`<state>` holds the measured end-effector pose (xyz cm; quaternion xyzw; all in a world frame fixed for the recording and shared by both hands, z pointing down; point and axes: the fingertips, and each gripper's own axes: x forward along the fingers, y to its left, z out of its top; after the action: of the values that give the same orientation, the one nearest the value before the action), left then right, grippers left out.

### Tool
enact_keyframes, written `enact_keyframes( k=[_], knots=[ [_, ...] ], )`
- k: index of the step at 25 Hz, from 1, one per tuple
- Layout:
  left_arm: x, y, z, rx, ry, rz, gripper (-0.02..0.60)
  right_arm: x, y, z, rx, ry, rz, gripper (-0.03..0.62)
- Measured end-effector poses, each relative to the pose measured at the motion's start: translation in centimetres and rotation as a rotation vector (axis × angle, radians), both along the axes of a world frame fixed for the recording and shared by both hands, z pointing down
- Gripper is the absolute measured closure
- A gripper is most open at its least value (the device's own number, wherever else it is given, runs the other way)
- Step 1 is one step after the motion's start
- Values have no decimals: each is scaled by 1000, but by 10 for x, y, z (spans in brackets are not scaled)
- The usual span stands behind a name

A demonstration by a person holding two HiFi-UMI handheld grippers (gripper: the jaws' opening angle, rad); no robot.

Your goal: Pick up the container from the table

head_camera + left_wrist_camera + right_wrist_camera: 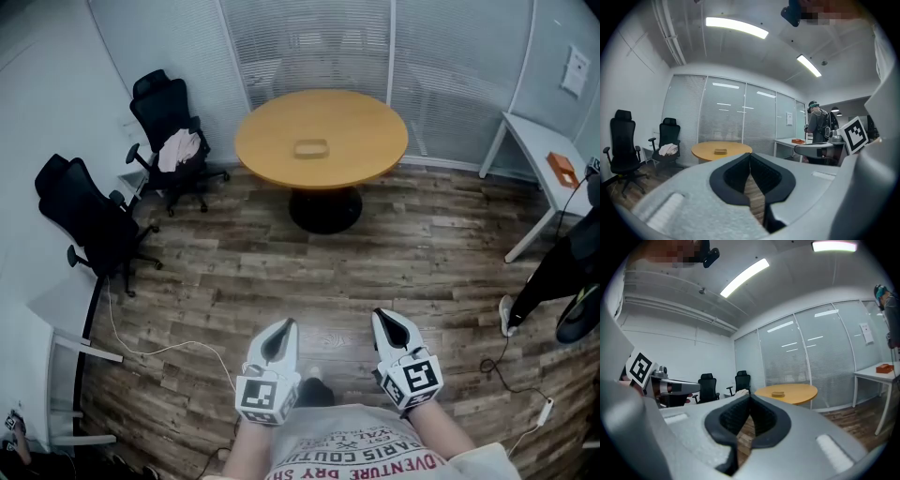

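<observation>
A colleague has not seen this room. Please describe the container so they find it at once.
Find the round wooden table before the glass wall with blinds. Near its middle lies the container, small, flat and rectangular. It is the only thing there, tan like the tabletop, unlike the orange object on the white desk.

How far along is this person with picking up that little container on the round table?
Nothing looks done yet: the container lies on the round table, across the room. Nothing is in hand: the left gripper and right gripper are near the person's body, jaws together and empty. Left to do: walk over, open a gripper, close it on the container and lift.
</observation>
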<state>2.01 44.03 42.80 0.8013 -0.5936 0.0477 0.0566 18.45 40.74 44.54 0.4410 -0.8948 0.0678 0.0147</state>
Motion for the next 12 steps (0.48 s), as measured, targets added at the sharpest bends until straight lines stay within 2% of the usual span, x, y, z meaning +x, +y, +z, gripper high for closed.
enact_keyframes(
  k=[12],
  knots=[
    [-118, -114, -12, 24, 24, 47, 574, -114, -114, -4, -67, -3, 61, 591]
  ],
)
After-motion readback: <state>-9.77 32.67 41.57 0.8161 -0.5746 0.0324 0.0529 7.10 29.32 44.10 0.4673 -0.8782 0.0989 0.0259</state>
